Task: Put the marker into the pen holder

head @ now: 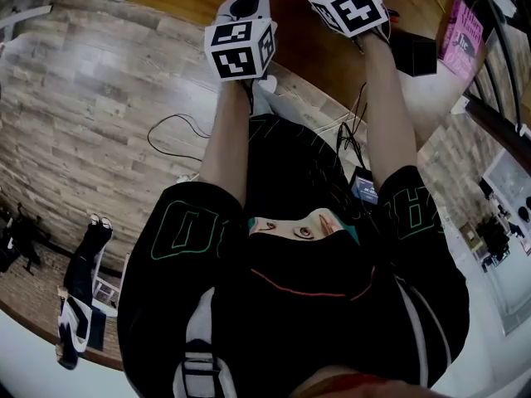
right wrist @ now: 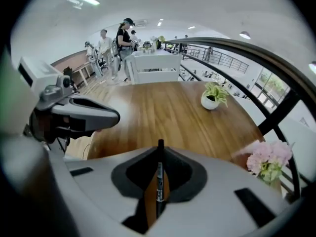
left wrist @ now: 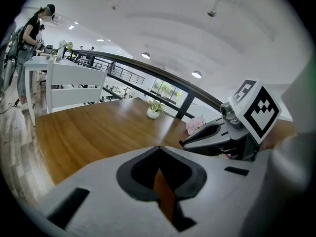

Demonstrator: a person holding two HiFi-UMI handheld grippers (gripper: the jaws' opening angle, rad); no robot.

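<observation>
Right gripper (right wrist: 159, 154) over a wooden tabletop (right wrist: 163, 107), fingers closed on a slim black marker (right wrist: 159, 181) standing upright between them, left gripper (left wrist: 159, 152) alongside, fingers drawn together on nothing, 1 small potted plant (right wrist: 213, 97) and pink flowers (right wrist: 269, 159) farther along the tabletop

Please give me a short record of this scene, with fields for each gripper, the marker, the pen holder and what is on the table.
left gripper: jaws together, nothing between them
right gripper: jaws closed on the marker
marker: dark and thin, one end sticking out past the jaw tips
pen holder: cannot be identified with certainty in any view
table: brown wood, in front of both grippers
potted plant: small, in a white pot, standing on the table
pink flowers: at the table's right side
</observation>
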